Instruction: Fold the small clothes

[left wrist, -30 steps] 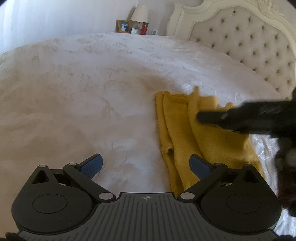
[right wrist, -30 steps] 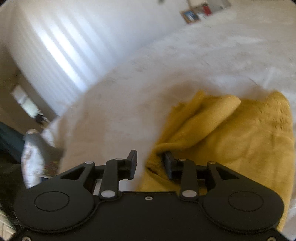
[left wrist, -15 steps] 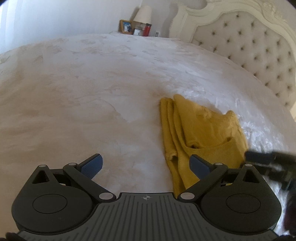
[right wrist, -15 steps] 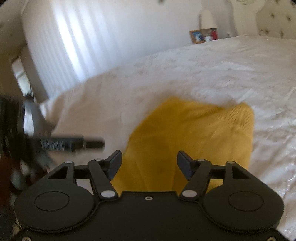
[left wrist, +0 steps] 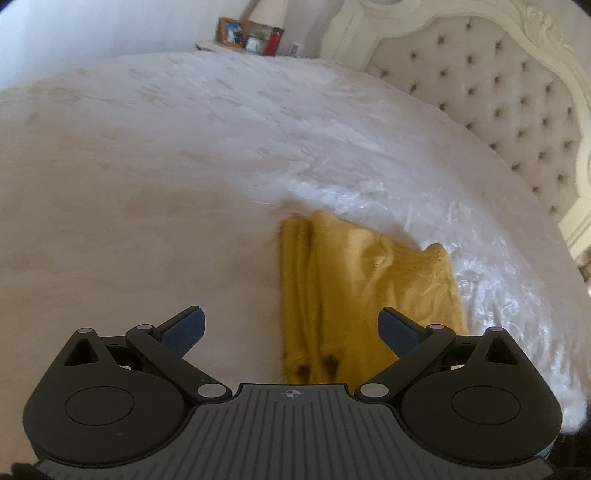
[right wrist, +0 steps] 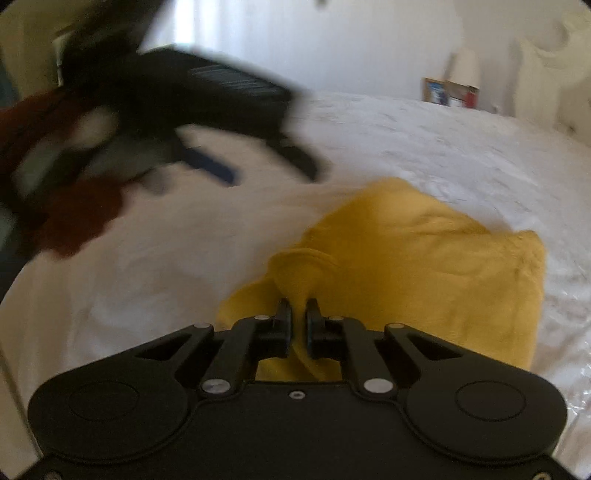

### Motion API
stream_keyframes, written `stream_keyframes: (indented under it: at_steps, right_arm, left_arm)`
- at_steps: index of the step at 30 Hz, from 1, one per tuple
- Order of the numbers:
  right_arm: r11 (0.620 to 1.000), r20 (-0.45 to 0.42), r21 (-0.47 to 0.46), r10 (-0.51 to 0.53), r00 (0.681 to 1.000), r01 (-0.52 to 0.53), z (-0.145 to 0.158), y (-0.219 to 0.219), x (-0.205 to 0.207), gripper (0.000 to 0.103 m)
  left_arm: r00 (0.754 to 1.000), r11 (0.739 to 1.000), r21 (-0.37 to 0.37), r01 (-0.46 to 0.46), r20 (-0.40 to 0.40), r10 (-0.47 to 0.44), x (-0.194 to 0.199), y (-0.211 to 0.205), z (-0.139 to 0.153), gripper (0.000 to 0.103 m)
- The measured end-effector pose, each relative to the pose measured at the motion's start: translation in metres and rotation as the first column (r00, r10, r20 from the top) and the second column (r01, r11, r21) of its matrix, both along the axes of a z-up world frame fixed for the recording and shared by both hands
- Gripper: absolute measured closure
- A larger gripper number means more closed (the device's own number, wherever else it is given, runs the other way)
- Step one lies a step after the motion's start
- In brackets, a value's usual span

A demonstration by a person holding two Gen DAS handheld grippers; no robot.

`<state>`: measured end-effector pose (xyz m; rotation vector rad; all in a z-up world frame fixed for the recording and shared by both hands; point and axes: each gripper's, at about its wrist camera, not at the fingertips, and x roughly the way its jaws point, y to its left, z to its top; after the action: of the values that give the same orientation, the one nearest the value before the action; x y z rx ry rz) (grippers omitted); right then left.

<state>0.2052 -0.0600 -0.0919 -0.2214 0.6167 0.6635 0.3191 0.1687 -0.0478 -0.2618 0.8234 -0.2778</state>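
A small mustard-yellow garment (left wrist: 354, 284) lies folded lengthwise on the white bedcover (left wrist: 147, 192). My left gripper (left wrist: 291, 328) hangs open above its near end, touching nothing. In the right wrist view the same yellow garment (right wrist: 424, 258) fills the middle. My right gripper (right wrist: 298, 314) is shut on a bunched fold at its near edge, and the cloth rises into the pinch. The left gripper (right wrist: 266, 162) shows there as a blurred black shape at the upper left, held by a hand in a dark red sleeve (right wrist: 74, 218).
A cream tufted headboard (left wrist: 498, 92) stands at the far right of the bed. A nightstand beyond the bed carries a lamp, a picture frame (left wrist: 231, 31) and a red item. White curtains hang along the far wall. Wrinkled bedcover spreads left of the garment.
My right gripper went from open over the garment to shut on a fold at its edge. It left the left wrist view. The left gripper drew back, so the garment sits nearer its fingers.
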Motion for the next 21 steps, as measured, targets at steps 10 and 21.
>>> stream_keyframes:
  at_steps: [10,21]
  right_arm:
    - [1.0,0.035,-0.023,0.018,0.999,-0.017,-0.006,0.001,-0.014,0.089]
    - [0.999,0.094,-0.043,0.026,0.995,-0.022,-0.004,0.003,-0.028,0.089]
  left_arm:
    - [0.996,0.999,0.0,0.039,-0.075,-0.039,0.054,-0.04,-0.023,0.002]
    - [1.0,1.0,-0.018,0.02,-0.023,-0.02,0.06,-0.041,-0.022,0.086]
